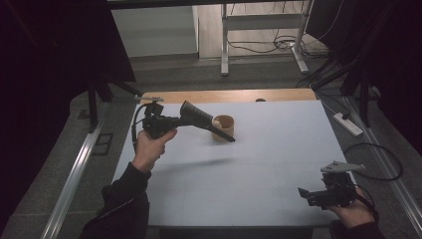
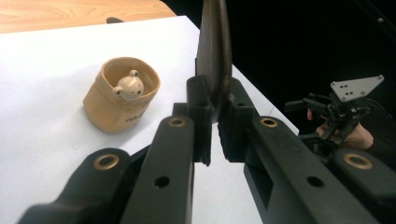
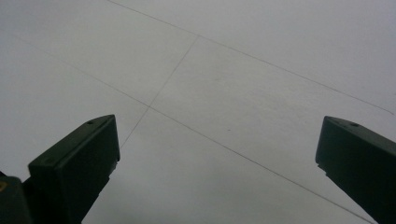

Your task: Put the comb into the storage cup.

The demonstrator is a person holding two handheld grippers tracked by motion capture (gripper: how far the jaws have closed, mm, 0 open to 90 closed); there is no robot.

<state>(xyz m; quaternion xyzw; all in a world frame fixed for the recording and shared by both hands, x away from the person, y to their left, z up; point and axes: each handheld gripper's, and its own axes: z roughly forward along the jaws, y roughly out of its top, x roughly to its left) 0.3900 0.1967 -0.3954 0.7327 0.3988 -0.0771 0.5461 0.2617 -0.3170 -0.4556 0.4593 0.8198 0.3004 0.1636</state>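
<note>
Black paddle (image 1: 208, 121) clamped in left gripper's (image 1: 185, 119) jaws, long axis slanting down toward the tan pouch (image 1: 223, 127); right gripper (image 1: 304, 193) jaws wide, empty

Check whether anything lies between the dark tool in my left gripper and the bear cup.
Nothing visible does. The left gripper is shut on the dark tool; only bare white table lies between it and the bear cup.

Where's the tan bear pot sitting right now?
In the high view the tan bear pot stands on the white table, centre-far, beside the tip of the black tool held in the left gripper.
</note>
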